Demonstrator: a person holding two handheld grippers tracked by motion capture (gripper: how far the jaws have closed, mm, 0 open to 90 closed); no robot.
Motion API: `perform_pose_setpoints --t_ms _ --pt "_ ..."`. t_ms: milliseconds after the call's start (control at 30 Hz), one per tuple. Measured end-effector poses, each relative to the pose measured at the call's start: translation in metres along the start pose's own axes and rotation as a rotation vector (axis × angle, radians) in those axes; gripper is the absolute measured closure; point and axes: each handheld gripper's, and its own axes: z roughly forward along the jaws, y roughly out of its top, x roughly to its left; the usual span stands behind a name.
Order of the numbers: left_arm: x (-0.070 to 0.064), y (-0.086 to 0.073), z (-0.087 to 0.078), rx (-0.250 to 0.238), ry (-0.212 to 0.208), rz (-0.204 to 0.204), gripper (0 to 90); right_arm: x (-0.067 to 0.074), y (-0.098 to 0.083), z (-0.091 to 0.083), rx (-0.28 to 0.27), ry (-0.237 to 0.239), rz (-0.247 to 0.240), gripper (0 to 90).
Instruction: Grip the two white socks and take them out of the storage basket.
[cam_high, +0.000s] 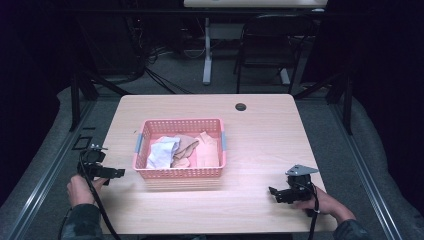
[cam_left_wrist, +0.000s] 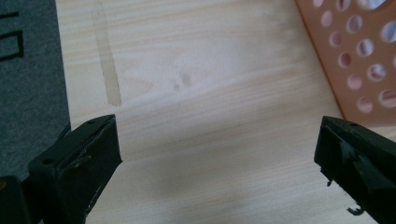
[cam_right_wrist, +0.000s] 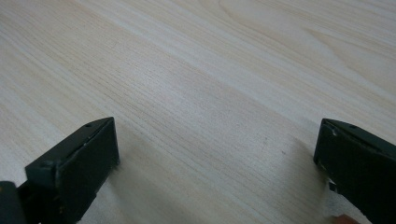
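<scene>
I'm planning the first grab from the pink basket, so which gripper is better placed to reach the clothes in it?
Probably the left gripper: it sits open right beside the pink basket, whose wall shows in its own view. The right gripper, also open, lies farther off over bare table. The clothes lie nearer the left.

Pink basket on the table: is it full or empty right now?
Partly filled. The basket stands upright on the table with crumpled clothes inside, white, tan and pink, lying below its rim.
</scene>
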Motion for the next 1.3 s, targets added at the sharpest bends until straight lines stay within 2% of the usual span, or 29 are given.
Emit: perform_pose_setpoints --t_ms 300,533,867,967,1300 --pt "-0.018 0.02 -0.034 -0.107 -0.034 0.063 0.5 0.0 0.0 0.0 0.003 0.001 0.002 0.0" --pt "-0.029 0.032 -0.044 -0.121 -0.065 0.093 0.1 0.0 0.0 0.0 0.0 0.002 -0.001 0.0" --pt "-0.05 0.048 -0.049 -0.134 -0.11 0.152 0.0 0.0 0.0 0.0 0.0 0.0 0.0 0.0" --pt "-0.055 0.052 -0.048 -0.137 -0.136 0.159 0.0 0.0 0.0 0.0 0.0 0.0 0.0 0.0" --pt "-0.072 0.07 -0.041 -0.138 -0.182 0.196 0.0 0.0 0.0 0.0 0.0 0.002 -0.001 0.0"
